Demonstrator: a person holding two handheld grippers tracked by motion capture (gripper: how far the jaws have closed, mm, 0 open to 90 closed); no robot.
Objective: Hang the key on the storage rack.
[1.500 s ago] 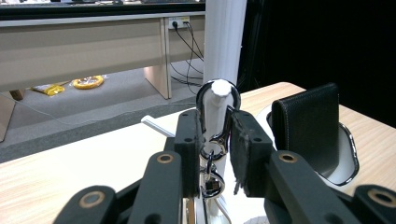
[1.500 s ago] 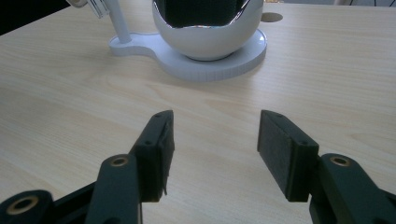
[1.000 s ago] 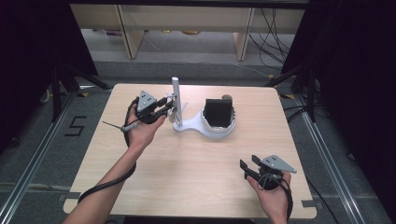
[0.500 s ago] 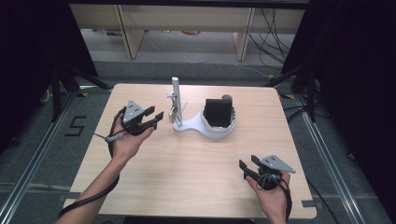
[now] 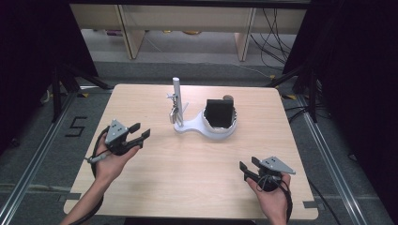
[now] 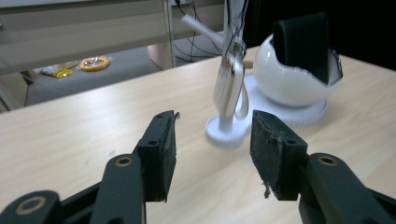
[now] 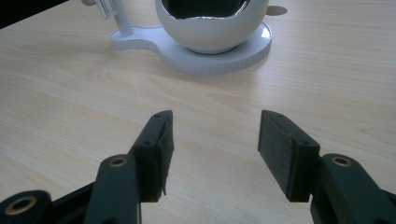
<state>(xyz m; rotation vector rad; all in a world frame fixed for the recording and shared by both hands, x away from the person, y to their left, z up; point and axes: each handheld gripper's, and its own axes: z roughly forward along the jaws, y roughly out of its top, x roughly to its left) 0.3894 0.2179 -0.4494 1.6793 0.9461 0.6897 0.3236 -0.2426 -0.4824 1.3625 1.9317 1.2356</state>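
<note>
On table (image 5: pixel 187 164), white stand (image 5: pixel 185 125), post (image 5: pixel 177 96) upright.

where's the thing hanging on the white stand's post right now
In the high view the hanging tag dangles from the white stand's post, left of the white cup.

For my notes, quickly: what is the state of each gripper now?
Left gripper: open, holding nothing, jaws just opening.
Right gripper: open, holding nothing.

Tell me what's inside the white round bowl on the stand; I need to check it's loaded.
A black block sits upright inside the white bowl, rising above its rim. Its lower part and the bowl's bottom are hidden by the wall.
</note>
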